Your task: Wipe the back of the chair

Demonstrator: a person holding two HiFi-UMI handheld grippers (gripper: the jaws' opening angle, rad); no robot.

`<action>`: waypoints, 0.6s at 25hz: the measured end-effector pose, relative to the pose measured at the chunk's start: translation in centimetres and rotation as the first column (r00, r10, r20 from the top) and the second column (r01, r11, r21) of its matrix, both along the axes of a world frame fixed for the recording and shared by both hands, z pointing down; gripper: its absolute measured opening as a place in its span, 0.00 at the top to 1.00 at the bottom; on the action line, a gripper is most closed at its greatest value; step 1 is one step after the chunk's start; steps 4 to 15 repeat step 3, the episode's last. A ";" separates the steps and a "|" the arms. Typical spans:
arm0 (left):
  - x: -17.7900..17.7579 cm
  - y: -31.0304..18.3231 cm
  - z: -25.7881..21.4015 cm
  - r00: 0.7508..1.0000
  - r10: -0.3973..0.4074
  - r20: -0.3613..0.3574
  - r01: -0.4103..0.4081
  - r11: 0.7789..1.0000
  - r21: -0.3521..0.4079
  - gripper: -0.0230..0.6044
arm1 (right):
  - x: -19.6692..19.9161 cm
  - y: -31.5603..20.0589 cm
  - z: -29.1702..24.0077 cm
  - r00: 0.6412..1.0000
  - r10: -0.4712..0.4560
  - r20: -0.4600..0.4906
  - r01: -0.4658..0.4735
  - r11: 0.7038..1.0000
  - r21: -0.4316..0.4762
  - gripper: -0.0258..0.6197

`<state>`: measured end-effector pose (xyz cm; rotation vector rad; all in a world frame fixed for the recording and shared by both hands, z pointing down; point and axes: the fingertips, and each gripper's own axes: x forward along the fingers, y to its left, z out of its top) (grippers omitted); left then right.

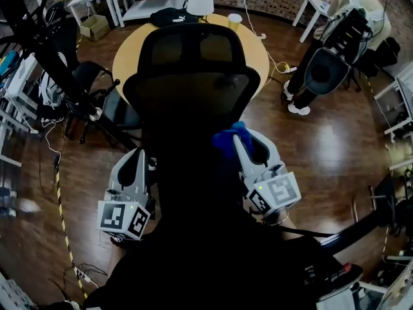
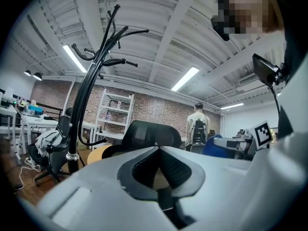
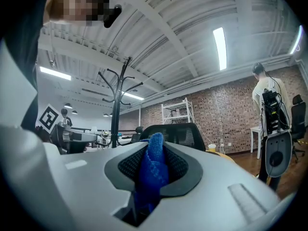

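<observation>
Our right gripper [image 1: 244, 148] pinches the cloth [image 3: 153, 170] tight; our left gripper [image 1: 138, 163] is closed, empty. The chair [image 1: 193, 70] stands beyond both jaws, seemingly unwiped.

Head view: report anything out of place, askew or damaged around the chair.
Nothing stands out. The chair stands upright before the round table. The right gripper has its jaws shut on a blue cloth; the left gripper is shut and empty.

Round light-wood table [image 1: 128, 55] carries a black folded garment [image 1: 169, 16], white cylindrical lampshade [image 1: 201, 0] and yellow cup [image 1: 234, 20]. Dark glossy wooden floor [image 1: 322, 154] carries a black mesh office chair [image 1: 193, 63] and yellow-black striped cable [image 1: 61, 208].
</observation>
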<state>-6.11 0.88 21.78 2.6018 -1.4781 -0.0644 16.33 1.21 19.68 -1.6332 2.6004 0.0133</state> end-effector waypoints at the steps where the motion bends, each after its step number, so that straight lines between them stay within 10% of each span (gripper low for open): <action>1: -0.3 0.2 0.5 1.000 -0.006 0.000 0.006 1.000 -0.009 0.95 | -0.4 -0.1 0.4 1.000 -0.010 0.002 0.010 1.000 -0.006 0.85; 15: -1.2 0.6 1.4 1.000 -0.018 -0.001 0.018 0.999 -0.030 0.95 | -1.4 -0.2 1.3 0.999 -0.031 0.012 0.031 0.999 -0.018 0.85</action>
